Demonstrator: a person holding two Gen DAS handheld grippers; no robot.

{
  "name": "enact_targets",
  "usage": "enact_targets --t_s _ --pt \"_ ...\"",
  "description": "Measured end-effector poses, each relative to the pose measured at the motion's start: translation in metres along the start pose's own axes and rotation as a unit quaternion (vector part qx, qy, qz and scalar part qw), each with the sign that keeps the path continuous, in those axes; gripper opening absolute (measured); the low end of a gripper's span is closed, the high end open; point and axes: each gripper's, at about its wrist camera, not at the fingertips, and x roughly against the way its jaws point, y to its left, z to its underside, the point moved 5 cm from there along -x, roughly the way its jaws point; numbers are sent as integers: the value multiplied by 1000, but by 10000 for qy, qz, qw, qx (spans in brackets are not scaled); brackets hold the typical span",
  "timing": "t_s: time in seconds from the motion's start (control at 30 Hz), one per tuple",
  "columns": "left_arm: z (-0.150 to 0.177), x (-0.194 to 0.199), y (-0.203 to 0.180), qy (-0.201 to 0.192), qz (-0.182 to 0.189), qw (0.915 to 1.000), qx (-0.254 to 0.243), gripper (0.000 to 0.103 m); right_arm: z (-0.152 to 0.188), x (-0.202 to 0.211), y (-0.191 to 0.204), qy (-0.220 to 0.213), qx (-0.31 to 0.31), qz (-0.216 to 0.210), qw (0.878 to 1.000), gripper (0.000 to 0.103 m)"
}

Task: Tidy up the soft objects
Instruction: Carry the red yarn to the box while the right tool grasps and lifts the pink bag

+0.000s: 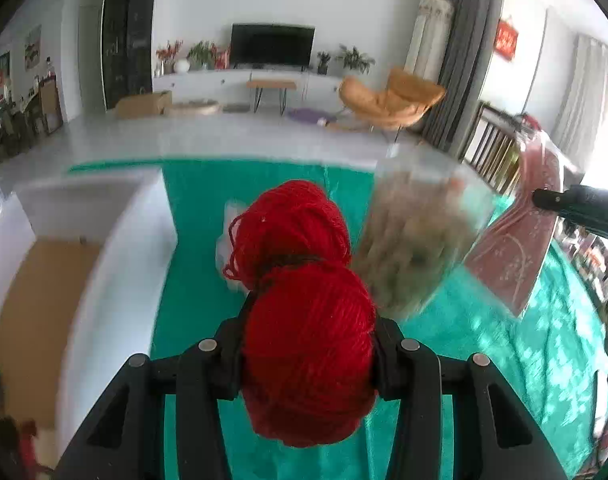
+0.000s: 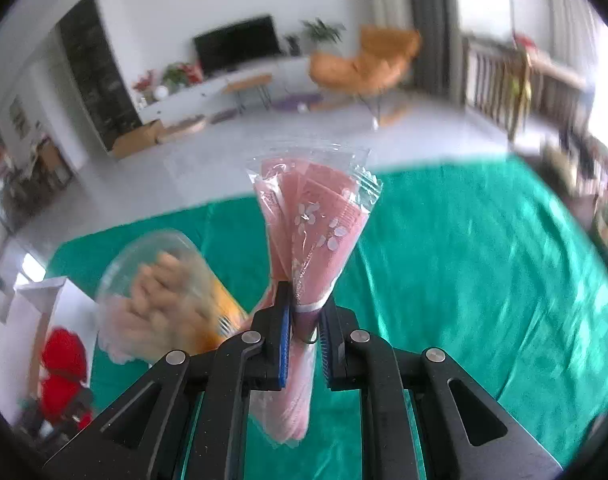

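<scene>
My left gripper (image 1: 308, 344) is shut on a red yarn skein (image 1: 304, 300) and holds it above the green tablecloth (image 1: 484, 360). The skein also shows in the right wrist view (image 2: 62, 376), at the far left. My right gripper (image 2: 304, 340) is shut on a pink packet in clear wrap (image 2: 316, 232), held upright above the cloth. The packet also shows in the left wrist view (image 1: 516, 248), at the right. A clear plastic tub of beige pieces (image 1: 416, 240) lies on the cloth between the grippers, and shows in the right wrist view (image 2: 164, 296) too.
A white open box with a brown bottom (image 1: 116, 264) stands at the table's left; it also shows in the right wrist view (image 2: 20, 320). A white soft item (image 1: 228, 236) lies behind the yarn. Beyond the table are the floor, an orange chair (image 1: 392, 100) and a TV unit.
</scene>
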Motion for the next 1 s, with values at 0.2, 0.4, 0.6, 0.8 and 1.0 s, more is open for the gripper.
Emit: enact_targets --t_s 0.2,0.4,0.6,0.8,1.0 --pt "-53 34 2 -329 77 9994 -75 46 -32 34 66 -521 1107 229 9922 14" --pt "-73 70 31 -503 79 9987 47 46 -29 66 152 -738 1627 -443 9829 14" --pt "-56 110 115 -430 -258 9977 447 46 2 85 246 -424 1827 -1469 9712 14" --pt "-7 153 222 -110 -1159 9896 841 79 62 85 329 304 1693 -2677 9480 42" --pt "30 192 276 -572 -1817 9731 1298 98 111 73 362 838 2138 -3238 9178 77"
